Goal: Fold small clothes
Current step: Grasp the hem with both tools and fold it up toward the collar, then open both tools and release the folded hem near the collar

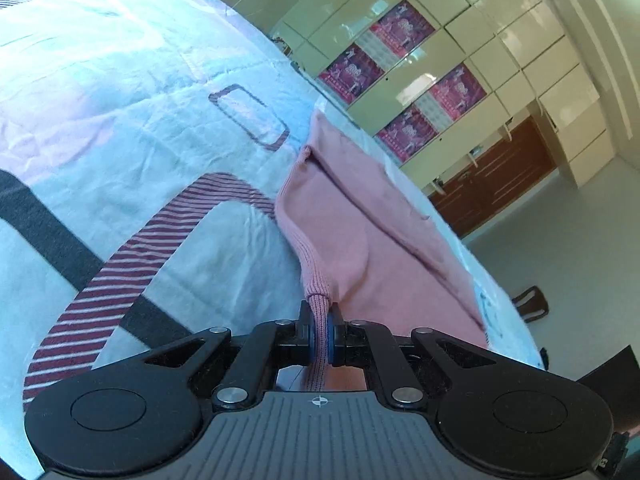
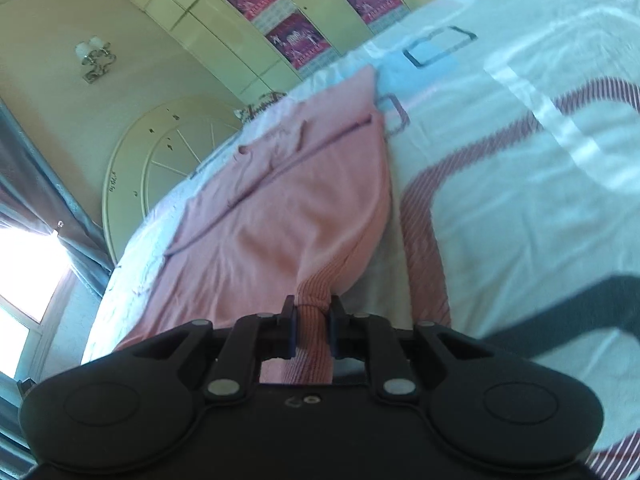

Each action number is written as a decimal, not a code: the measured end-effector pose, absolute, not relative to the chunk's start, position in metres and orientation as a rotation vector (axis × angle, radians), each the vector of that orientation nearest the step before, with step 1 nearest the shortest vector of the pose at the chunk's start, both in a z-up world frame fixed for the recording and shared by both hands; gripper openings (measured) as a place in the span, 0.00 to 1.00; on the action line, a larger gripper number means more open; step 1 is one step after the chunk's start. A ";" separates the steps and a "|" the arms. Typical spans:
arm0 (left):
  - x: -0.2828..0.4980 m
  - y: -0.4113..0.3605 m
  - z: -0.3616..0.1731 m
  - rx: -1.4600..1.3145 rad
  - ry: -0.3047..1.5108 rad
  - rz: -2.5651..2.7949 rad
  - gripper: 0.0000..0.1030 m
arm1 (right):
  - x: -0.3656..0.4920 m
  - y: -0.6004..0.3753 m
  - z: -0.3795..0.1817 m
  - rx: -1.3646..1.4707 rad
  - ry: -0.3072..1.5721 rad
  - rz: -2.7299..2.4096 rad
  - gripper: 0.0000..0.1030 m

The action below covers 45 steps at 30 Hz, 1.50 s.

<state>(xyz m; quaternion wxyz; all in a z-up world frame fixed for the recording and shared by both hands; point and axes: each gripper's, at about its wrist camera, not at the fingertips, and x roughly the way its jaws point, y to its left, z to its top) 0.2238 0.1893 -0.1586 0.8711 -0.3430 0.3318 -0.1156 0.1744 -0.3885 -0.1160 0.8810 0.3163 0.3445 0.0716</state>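
A pink knit garment (image 1: 360,224) lies spread on a bed with a white patterned sheet (image 1: 120,92). My left gripper (image 1: 319,320) is shut on the garment's ribbed hem at one corner and holds it a little above the sheet. In the right wrist view the same pink garment (image 2: 280,208) stretches away from me, its far part flat on the sheet (image 2: 520,200). My right gripper (image 2: 313,316) is shut on the ribbed hem at the other corner. The near edge of the garment is hidden under both grippers.
The bed's edge runs along the right in the left wrist view, with floor (image 1: 560,248) beyond it. Cream wardrobes with pink posters (image 1: 404,32) stand past the bed. A round headboard (image 2: 168,160) and a window (image 2: 24,264) show at the left in the right wrist view.
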 end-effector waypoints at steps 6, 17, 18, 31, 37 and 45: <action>0.285 0.177 -0.123 -0.756 0.606 -0.285 0.05 | 0.224 -0.397 -0.078 0.662 0.625 0.158 0.14; 0.475 0.137 -0.096 -0.769 0.613 -0.296 0.05 | 0.387 -0.430 -0.049 0.762 0.629 0.079 0.14; 0.492 0.134 -0.097 -0.763 0.624 -0.293 0.05 | 0.403 -0.433 -0.052 0.773 0.638 0.071 0.14; 0.647 0.104 -0.160 -0.711 0.814 -0.308 0.06 | 0.536 -0.467 -0.139 0.985 0.746 -0.037 0.34; 0.652 0.109 -0.154 -0.676 0.705 -0.325 0.78 | 0.546 -0.470 -0.127 0.836 0.655 -0.042 0.62; 0.672 0.063 -0.142 -0.088 0.769 -0.390 0.77 | 0.568 -0.445 -0.124 0.503 0.769 -0.013 0.51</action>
